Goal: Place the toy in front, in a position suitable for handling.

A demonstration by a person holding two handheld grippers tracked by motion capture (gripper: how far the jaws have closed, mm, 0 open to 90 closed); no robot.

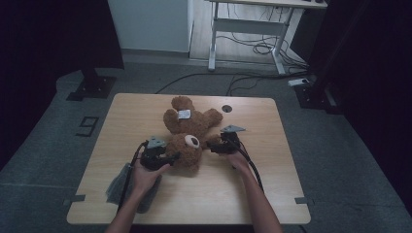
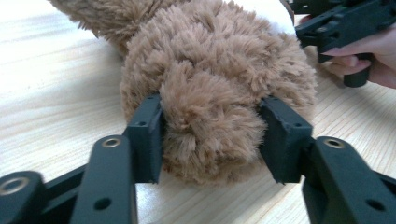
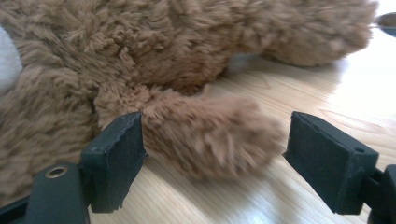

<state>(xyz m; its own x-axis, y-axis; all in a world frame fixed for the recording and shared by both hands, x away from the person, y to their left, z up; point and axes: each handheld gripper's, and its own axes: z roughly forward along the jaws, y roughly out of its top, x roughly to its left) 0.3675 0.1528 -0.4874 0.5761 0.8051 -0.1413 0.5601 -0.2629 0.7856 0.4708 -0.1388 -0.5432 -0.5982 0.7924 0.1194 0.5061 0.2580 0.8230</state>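
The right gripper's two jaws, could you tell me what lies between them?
In the right gripper view, the teddy bear's furry brown arm lies on the table between the open jaws of the right gripper; a gap shows beside one jaw.

A brown plush teddy bear point(image 1: 188, 132) lay on its back near the middle of the pale wooden table point(image 1: 121, 126), head toward the person, pale muzzle with a dark nose facing up, legs pointing to the far edge. A small white tag rested on its belly. Its fur was shaggy, and its arms were spread to either side.
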